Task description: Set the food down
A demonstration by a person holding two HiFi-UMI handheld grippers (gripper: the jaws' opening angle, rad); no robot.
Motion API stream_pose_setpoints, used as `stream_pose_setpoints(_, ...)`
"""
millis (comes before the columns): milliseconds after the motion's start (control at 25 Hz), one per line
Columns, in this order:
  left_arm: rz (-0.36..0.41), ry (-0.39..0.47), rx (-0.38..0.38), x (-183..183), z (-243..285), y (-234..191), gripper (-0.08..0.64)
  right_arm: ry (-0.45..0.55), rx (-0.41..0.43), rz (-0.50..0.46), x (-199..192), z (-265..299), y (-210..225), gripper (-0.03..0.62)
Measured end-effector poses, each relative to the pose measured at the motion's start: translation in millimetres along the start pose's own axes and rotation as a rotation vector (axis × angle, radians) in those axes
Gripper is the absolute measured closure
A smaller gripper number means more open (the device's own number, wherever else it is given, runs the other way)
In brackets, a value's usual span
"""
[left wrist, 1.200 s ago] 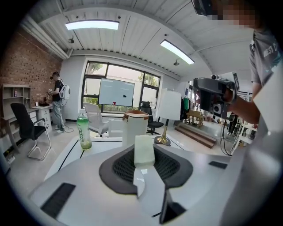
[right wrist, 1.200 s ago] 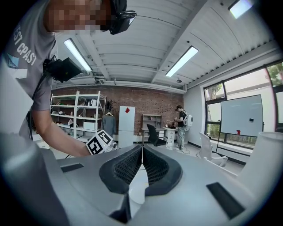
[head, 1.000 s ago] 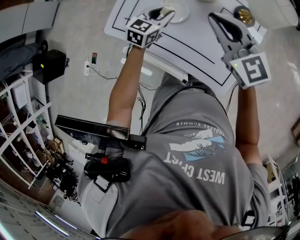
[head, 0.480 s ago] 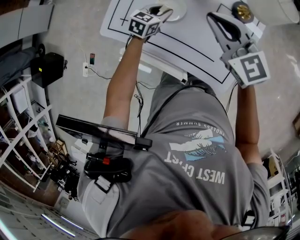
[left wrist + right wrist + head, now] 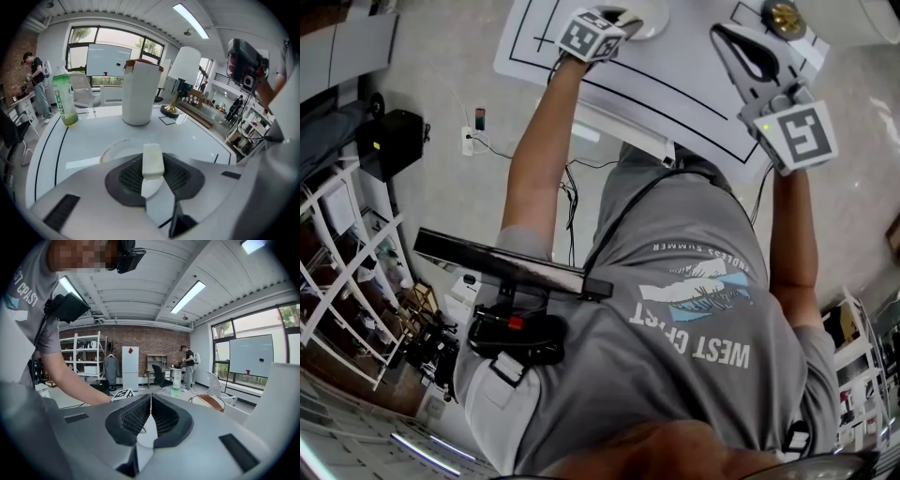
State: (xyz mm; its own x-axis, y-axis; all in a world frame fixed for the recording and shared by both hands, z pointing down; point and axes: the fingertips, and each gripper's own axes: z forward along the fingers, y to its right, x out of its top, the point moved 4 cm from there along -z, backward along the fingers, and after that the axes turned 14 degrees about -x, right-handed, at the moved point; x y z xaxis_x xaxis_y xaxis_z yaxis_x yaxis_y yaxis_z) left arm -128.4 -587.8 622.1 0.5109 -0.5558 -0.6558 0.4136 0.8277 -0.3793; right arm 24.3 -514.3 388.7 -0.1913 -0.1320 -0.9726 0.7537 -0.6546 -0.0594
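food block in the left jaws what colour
The food block is pale off-white; left gripper view shows it best.

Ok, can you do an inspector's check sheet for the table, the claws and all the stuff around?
Surface: white table marked with black lines.
Job's things: pale food block gripped in the left claw; clear plate on the table just beyond it.
Clutter: green bottle, white canister with a brown lid, lamp, all standing further back.
Grippers: left claw shut on the food block; right claw shut, nothing in it.
Cables: loose wires and a power strip on the floor by the table.
Surroundings: shelving, a brick wall, a person far back.
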Motion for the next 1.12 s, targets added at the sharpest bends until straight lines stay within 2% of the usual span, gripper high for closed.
stream_pose_setpoints(400,-0.056,-0.201,-0.152,-18.6,29.9,-7.0,0.456,-0.028,-0.025,0.001,-7.1,0.8,2.7,0.584)
stream_pose_setpoints(640,-0.136,-0.293,-0.23,-29.3,38.6,-8.6,0.456,-0.034,-0.031,-0.004,-7.0,1.6,3.3,0.584)
stream_pose_setpoints(960,-0.174,-0.335,-0.26,-26.4,41.6,-18.7,0.456,-0.051,-0.031,-0.005,-9.9,2.4,1.9,0.584)
stream_pose_setpoints(1120,-0.132,-0.35,-0.242,-21.4,43.8,-21.7,0.453,-0.055,-0.025,-0.008,-9.6,2.4,1.2,0.584)
